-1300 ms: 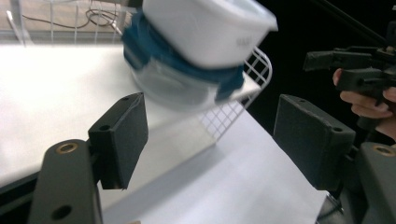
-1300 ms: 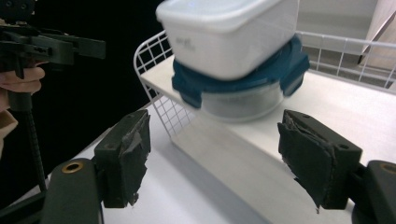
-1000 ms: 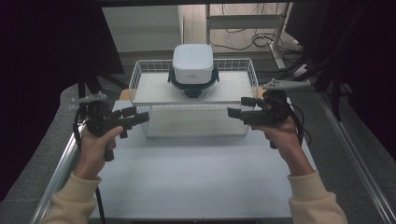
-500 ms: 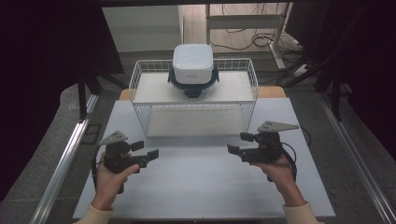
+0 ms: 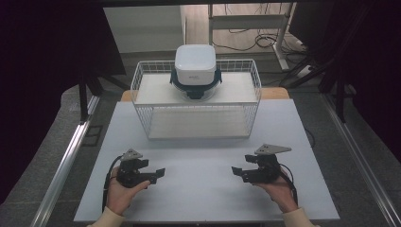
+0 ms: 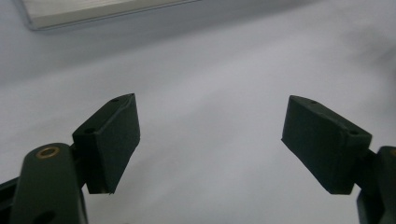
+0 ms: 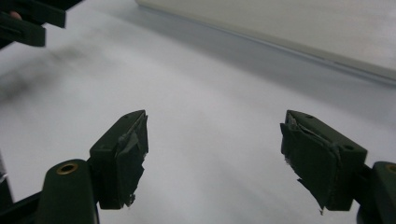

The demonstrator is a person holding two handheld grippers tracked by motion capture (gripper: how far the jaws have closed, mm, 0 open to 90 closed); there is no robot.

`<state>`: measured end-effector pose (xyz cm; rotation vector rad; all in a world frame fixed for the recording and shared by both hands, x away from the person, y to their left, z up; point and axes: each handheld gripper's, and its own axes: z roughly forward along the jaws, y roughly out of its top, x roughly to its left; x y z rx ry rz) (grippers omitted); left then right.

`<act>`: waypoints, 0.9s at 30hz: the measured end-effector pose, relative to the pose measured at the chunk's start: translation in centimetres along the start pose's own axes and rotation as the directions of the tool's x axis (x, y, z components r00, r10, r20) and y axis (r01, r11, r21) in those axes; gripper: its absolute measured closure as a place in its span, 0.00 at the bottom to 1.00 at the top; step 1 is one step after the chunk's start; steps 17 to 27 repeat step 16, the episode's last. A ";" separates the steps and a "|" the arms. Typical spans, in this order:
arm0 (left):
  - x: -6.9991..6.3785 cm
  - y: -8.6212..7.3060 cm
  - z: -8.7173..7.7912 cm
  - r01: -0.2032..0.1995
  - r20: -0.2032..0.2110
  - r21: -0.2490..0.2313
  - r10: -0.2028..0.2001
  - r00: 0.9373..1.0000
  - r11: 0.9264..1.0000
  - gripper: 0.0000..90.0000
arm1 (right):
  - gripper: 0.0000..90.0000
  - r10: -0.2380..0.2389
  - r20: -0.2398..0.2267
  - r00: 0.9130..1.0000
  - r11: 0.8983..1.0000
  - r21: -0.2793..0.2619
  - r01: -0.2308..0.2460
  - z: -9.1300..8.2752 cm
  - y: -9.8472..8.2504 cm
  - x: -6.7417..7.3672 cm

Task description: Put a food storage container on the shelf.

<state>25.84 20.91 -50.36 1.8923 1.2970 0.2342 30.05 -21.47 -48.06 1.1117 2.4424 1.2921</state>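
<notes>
2 grippers (image 5: 158, 174) (image 5: 236, 171), 1 basket (image 5: 142, 78)

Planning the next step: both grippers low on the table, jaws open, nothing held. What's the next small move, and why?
Probably lift both grippers forward toward the wire basket. The left gripper and right gripper sit near the table's front edge with jaws apart and nothing between them, and the white container they would likely grasp sits atop the basket, well beyond them.
</notes>
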 end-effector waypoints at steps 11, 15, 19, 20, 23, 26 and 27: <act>0.3 -0.1 0.1 -0.003 -0.014 -0.008 0.002 1.000 1.000 0.22 | 0.25 -0.034 0.009 0.999 0.999 0.001 0.034 0.2 -0.1 -0.4; 0.5 -0.1 0.2 -0.001 -0.020 -0.005 0.000 1.000 1.000 0.22 | 0.25 -0.038 0.008 0.999 0.999 0.000 0.038 0.1 -0.1 -0.4; 0.5 -0.1 0.2 0.000 -0.025 -0.005 0.000 1.000 1.000 0.22 | 0.25 -0.039 0.009 0.999 0.999 -0.005 0.039 0.0 -0.1 -0.4; 0.5 -0.1 0.2 0.000 -0.025 -0.005 0.000 1.000 1.000 0.22 | 0.25 -0.039 0.009 0.999 0.999 -0.005 0.039 0.0 -0.1 -0.4; 0.5 -0.1 0.2 0.000 -0.025 -0.005 0.000 1.000 1.000 0.22 | 0.25 -0.039 0.009 0.999 0.999 -0.005 0.039 0.0 -0.1 -0.4; 0.5 -0.1 0.2 0.000 -0.025 -0.005 0.000 1.000 1.000 0.22 | 0.25 -0.039 0.009 0.999 0.999 -0.005 0.039 0.0 -0.1 -0.4; 0.5 -0.1 0.2 0.000 -0.025 -0.005 0.000 1.000 1.000 0.22 | 0.25 -0.039 0.009 0.999 0.999 -0.005 0.039 0.0 -0.1 -0.4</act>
